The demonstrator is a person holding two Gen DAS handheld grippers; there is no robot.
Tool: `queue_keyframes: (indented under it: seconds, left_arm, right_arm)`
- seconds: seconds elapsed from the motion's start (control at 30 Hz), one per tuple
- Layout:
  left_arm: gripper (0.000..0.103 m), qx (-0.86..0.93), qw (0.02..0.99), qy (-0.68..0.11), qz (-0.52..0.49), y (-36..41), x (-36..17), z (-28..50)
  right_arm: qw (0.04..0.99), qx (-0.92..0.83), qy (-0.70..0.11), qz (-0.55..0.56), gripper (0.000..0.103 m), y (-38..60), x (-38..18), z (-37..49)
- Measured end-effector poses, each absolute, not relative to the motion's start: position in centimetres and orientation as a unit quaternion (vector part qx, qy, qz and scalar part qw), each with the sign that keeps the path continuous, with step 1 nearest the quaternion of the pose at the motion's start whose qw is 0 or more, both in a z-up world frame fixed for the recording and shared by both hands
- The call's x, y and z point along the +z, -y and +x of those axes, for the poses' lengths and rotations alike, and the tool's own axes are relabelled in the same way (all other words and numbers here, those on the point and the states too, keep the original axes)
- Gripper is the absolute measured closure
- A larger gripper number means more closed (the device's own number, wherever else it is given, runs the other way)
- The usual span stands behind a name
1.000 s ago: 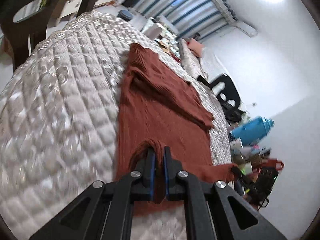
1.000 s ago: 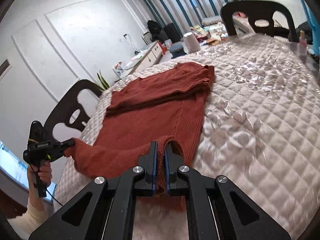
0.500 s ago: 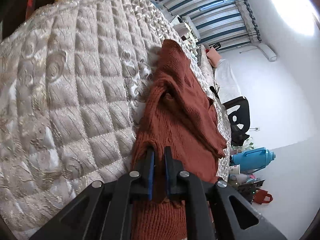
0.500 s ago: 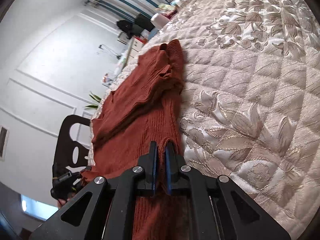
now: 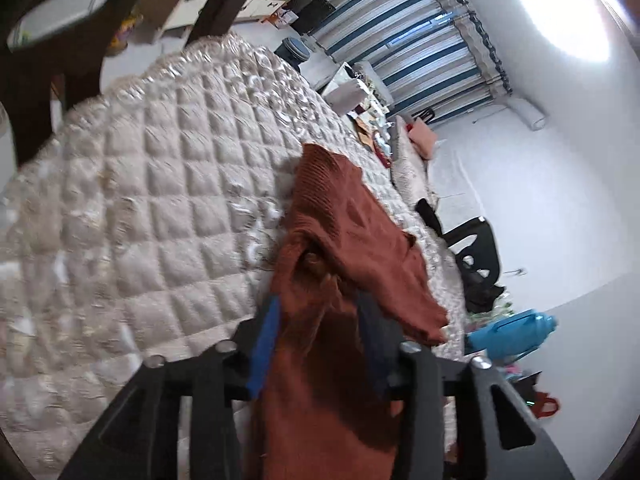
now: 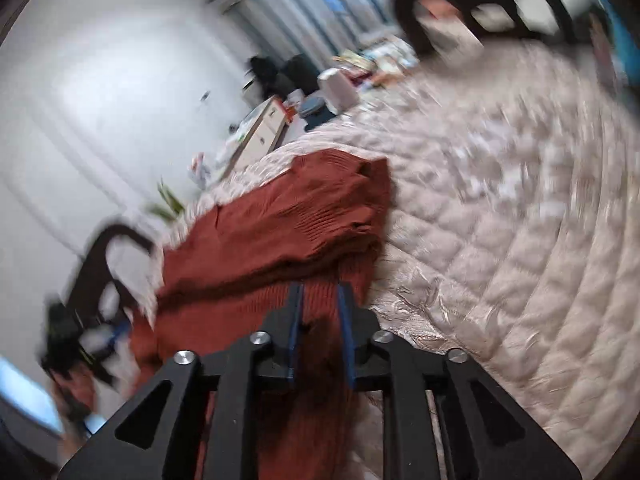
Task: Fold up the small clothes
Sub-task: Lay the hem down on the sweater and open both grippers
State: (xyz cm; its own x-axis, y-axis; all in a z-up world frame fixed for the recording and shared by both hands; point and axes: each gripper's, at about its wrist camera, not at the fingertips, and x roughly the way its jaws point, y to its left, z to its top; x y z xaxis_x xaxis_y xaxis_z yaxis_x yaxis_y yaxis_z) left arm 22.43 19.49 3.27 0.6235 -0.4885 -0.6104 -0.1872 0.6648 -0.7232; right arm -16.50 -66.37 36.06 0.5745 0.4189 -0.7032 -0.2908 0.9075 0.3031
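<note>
Quilted beige bedspread (image 5: 160, 208) is covered by a rust knitted sweater (image 5: 352, 232). Left tool (image 5: 316, 320) and right tool (image 6: 320, 300) are opening, sweater fabric lying loose between their jaws.

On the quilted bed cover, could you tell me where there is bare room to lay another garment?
Free: the quilted cover between the sweater and the dark chair. Crowded: the far end by the curtains, strewn with clutter.

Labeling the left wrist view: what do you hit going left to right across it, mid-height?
Dark chair back → quilted cover → rust knit sweater → black chair → blue thermos.
</note>
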Motion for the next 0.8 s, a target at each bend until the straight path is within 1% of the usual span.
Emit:
queue_keyframes:
  seconds: [0.07,0.1,0.13,0.2,0.27,0.4,0.47,0.53,0.67,0.8]
  left_arm:
    - [0.053,-0.091,0.818,-0.422,-0.379,-19.8,3.7,21.8]
    - [0.048,-0.091,0.821,-0.422,-0.373,-19.6,3.9,21.6]
    - [0.043,-0.095,0.823,-0.422,-0.368,-19.6,3.9,21.4]
    - [0.042,-0.108,0.822,-0.430,-0.357,-18.6,4.1,21.4]
    - [0.041,-0.122,0.823,-0.438,-0.340,-17.5,4.2,21.5]
    - [0.037,-0.124,0.834,-0.446,-0.300,-15.6,4.5,21.8]
    - [0.035,-0.117,0.839,-0.448,-0.286,-15.0,4.3,22.2]
    - [0.035,-0.106,0.839,-0.454,-0.279,-14.9,4.0,22.5]
    - [0.034,-0.092,0.829,-0.480,-0.273,-15.0,2.8,22.7]
    - [0.034,-0.069,0.827,-0.490,-0.268,-15.9,2.1,22.3]
  right_arm:
    - [0.893,0.219,-0.393,0.000,0.069,64.2,36.9,-18.2]
    - [0.895,0.226,-0.382,-0.030,0.064,63.2,37.1,-19.1]
    - [0.894,0.237,-0.377,-0.047,0.056,62.4,37.1,-19.6]
    - [0.881,0.276,-0.375,-0.085,0.048,60.3,37.0,-20.3]
    - [0.871,0.292,-0.372,-0.131,0.047,58.3,36.3,-20.8]
    - [0.841,0.302,-0.399,-0.206,0.047,55.1,34.0,-19.7]
    - [0.837,0.293,-0.391,-0.245,0.047,53.7,33.3,-19.5]
    - [0.824,0.320,-0.392,-0.256,0.046,52.9,32.5,-18.9]
    - [0.802,0.320,-0.423,-0.276,0.045,50.9,30.6,-17.1]
    - [0.818,0.282,-0.427,-0.263,0.045,50.9,31.0,-15.7]
